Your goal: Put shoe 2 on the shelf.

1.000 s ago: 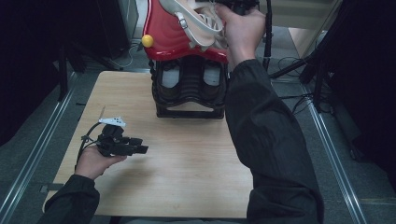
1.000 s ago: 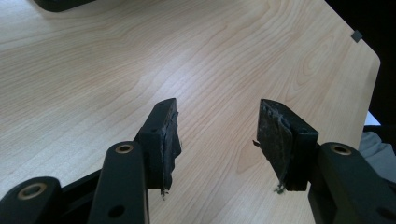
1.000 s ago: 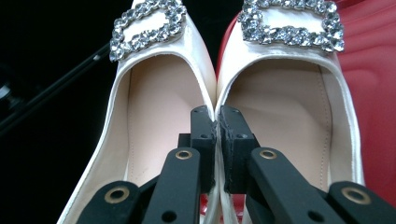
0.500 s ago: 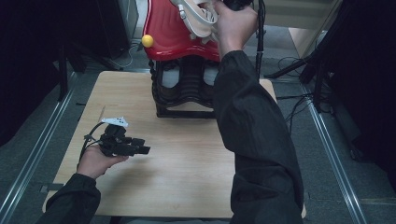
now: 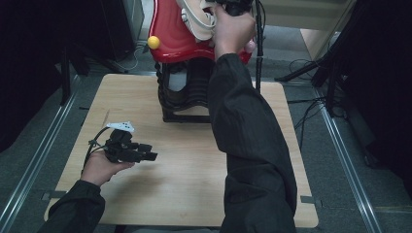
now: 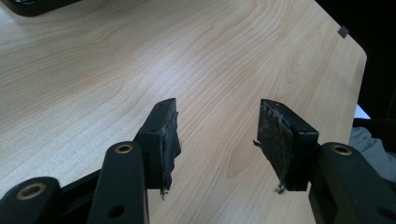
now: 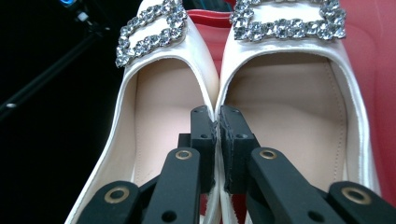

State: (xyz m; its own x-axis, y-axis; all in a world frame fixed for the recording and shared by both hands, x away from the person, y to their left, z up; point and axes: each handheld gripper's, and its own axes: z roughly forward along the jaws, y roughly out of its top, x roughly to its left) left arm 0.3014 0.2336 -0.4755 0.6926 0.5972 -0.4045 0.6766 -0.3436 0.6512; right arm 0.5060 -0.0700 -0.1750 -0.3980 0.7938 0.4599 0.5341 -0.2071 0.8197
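Observation:
A pair of white shoes with sparkling buckles, the left shoe [image 7: 154,107] and the right shoe [image 7: 289,93], lie side by side against a red surface [image 7: 380,56]. My right gripper [image 7: 217,114] is shut on their two touching inner walls, one jaw inside each shoe. In the high view the right hand [image 5: 233,29] holds the shoes [image 5: 197,19] at the top of a red-topped stand [image 5: 175,43]. My left gripper [image 5: 145,151] rests low over the wooden table [image 5: 194,184] at the left, open with nothing between its fingers [image 6: 163,135].
The stand has a black ribbed base [image 5: 184,92] at the table's far middle and a yellow ball [image 5: 154,42] on its left side. Cables and black poles [image 5: 258,53] run along the floor at the right. Metal rails [image 5: 340,145] flank the table.
The right hand, with the shoes pinched, has shifted a little to the left over the red stand. The left hand and its gripper have stayed put.

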